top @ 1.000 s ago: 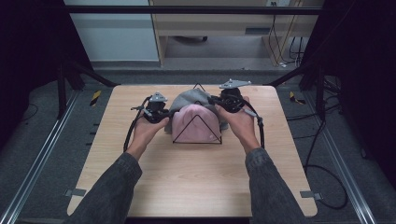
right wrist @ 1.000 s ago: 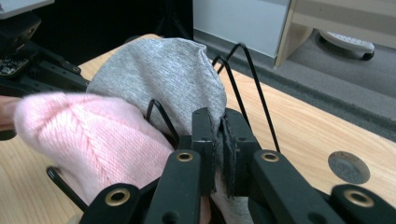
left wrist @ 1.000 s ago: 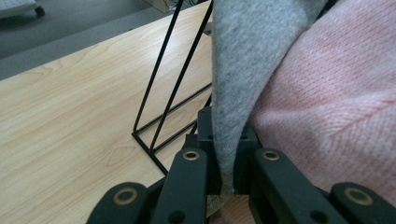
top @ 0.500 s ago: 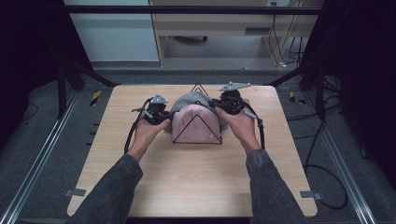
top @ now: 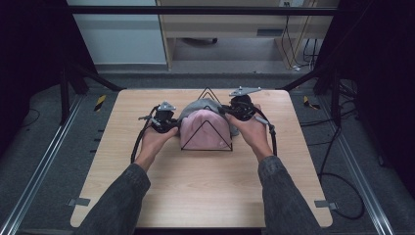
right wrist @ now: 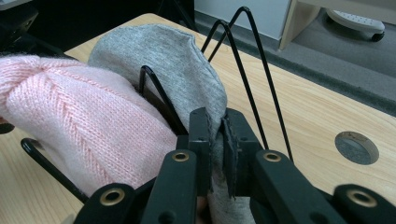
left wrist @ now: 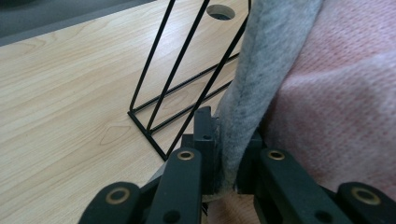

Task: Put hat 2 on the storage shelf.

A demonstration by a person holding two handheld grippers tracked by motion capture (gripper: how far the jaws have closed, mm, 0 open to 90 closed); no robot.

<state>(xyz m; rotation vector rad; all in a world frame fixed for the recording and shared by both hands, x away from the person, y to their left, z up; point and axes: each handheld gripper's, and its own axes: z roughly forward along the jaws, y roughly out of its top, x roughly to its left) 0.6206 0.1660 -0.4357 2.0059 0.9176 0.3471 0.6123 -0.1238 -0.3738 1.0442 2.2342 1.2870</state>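
Note:
A black wire rack (top: 207,91) with triangular loops stands mid-table. A pink knitted hat (top: 203,131) fills its front, and a grey hat (top: 197,105) lies behind it. My left gripper (top: 176,121) is at the rack's left and my right gripper (top: 229,111) at its right. In the left gripper view the left gripper (left wrist: 226,135) pinches the grey hat's (left wrist: 266,70) edge beside the pink hat (left wrist: 336,93); its jaws have just eased open slightly with the cloth still between them. The right gripper (right wrist: 218,126) is shut on the grey hat's (right wrist: 163,56) rim, next to the pink hat (right wrist: 70,112).
The wooden table (top: 195,196) has a round cable hole (right wrist: 356,147) near its far edge. Metal rails run along the floor on both sides. Cables (top: 337,176) lie on the floor at the right.
The grey hat sits slightly lower, so the rack's far peak shows above it. Both hands have hardly moved.

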